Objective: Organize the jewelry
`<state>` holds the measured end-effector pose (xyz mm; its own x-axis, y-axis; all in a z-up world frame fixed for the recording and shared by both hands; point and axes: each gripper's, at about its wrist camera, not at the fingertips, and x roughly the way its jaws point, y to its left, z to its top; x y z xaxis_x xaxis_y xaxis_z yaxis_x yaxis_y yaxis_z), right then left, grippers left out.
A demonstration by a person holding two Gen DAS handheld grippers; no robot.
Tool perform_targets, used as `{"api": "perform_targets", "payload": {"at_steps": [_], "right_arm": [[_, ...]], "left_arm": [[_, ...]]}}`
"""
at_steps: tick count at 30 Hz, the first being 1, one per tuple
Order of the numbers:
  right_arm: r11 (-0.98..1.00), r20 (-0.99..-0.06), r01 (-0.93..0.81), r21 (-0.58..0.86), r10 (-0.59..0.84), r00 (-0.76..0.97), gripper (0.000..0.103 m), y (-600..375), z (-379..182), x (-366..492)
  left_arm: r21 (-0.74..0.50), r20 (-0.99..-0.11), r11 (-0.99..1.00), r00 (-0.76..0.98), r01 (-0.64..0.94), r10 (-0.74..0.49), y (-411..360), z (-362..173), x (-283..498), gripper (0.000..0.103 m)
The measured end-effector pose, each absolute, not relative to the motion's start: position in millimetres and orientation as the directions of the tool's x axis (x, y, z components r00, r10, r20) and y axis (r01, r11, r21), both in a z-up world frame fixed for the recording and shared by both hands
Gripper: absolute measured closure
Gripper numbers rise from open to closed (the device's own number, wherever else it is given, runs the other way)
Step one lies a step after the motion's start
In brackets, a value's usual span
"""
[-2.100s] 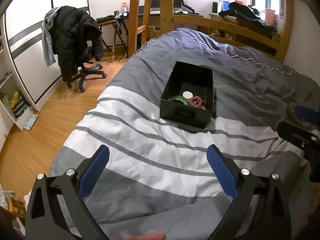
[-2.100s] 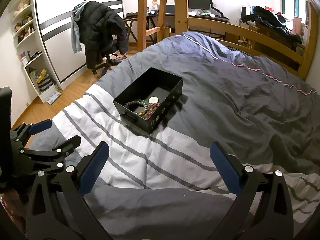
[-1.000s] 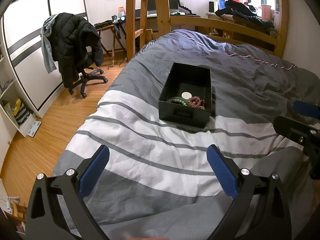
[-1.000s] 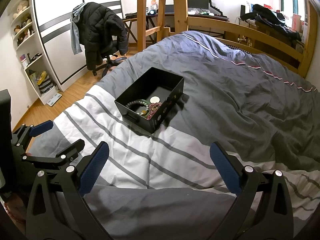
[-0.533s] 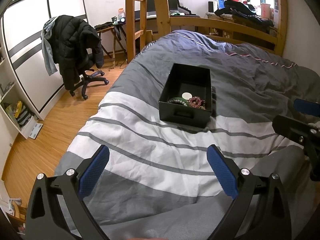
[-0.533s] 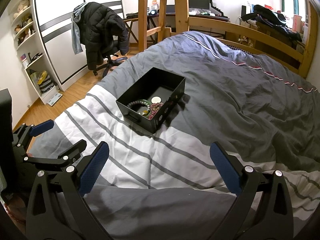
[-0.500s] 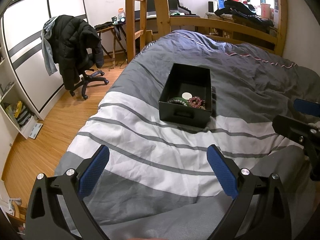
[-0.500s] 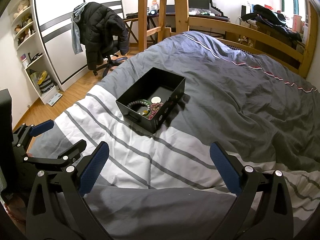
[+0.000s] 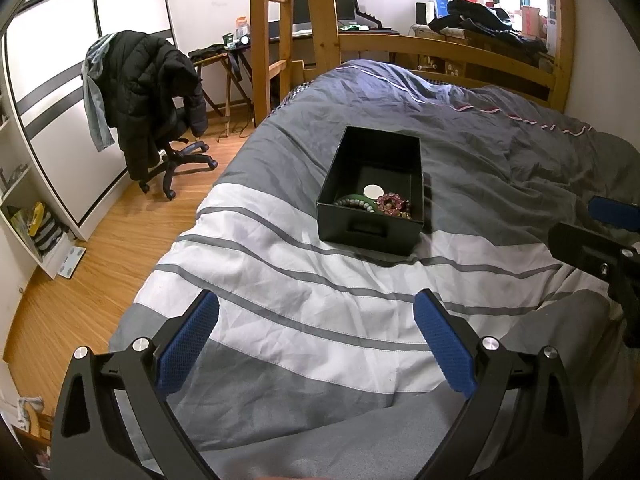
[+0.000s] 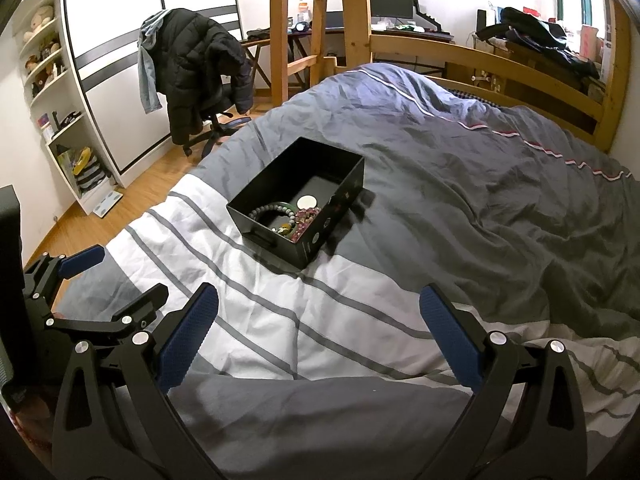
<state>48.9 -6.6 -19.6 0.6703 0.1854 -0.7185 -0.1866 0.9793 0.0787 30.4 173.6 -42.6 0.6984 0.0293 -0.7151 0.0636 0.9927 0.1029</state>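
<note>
A black open box (image 9: 370,232) stands on the bed's striped duvet; it also shows in the right wrist view (image 10: 308,246). Inside lie a grey-green bead bracelet (image 9: 354,203), a pink bead bracelet (image 9: 393,203) and a white round piece (image 9: 373,190). They show too in the right wrist view: the bead bracelet (image 10: 269,210), the pink bracelet (image 10: 306,216), the white piece (image 10: 307,201). My left gripper (image 9: 316,344) is open and empty, well short of the box. My right gripper (image 10: 318,336) is open and empty, also short of the box.
The grey and white duvet (image 9: 304,292) covers the bed. A wooden bed rail (image 9: 444,46) runs along the far side. An office chair with a black jacket (image 9: 148,96) stands on the wood floor at left. White shelves (image 10: 52,120) line the left wall.
Both views have drifted slightly; the box sits a touch farther in frame. Both grippers stay open and empty.
</note>
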Motion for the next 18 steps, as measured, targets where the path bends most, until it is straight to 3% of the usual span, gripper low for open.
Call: {"api": "perform_targets", "payload": {"at_steps": [18], "right_arm": [[0.979,-0.72,-0.185,0.08,0.185,0.669,0.004,-7.5,-19.8,49.3]], "left_arm": [[0.118,-0.714,0.991,0.699,0.069,0.036,173.6,-41.9,32.7,0.007]]}}
